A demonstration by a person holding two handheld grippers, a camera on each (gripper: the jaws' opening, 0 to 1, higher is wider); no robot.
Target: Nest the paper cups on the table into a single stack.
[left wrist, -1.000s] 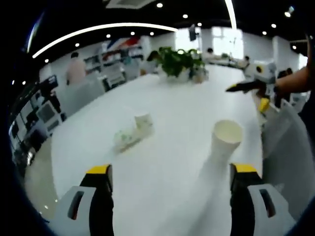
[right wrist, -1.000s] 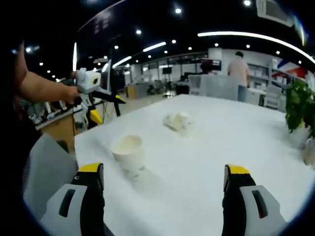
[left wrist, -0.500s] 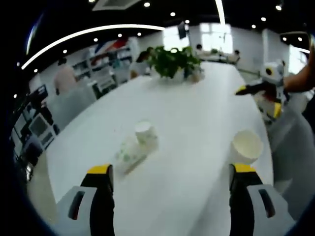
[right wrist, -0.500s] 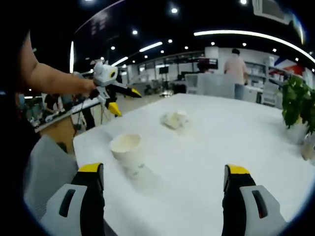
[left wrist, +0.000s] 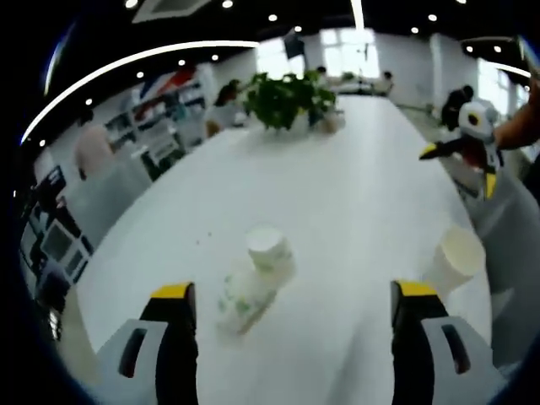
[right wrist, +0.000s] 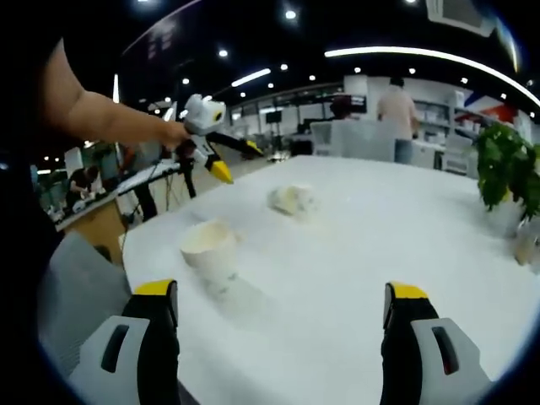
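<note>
With both grippers' fingers spread and empty, the left gripper (left wrist: 285, 333) should straddle the tipped cups (left wrist: 253, 283) squarely, leaving the upright cup (right wrist: 208, 246) on the bench (right wrist: 371, 245).

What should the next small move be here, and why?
Probably lower the open left gripper onto the cups lying on their sides: they lie just ahead between its fingers, nothing is held yet, and the upright cup stands apart, waiting to receive them.
</note>
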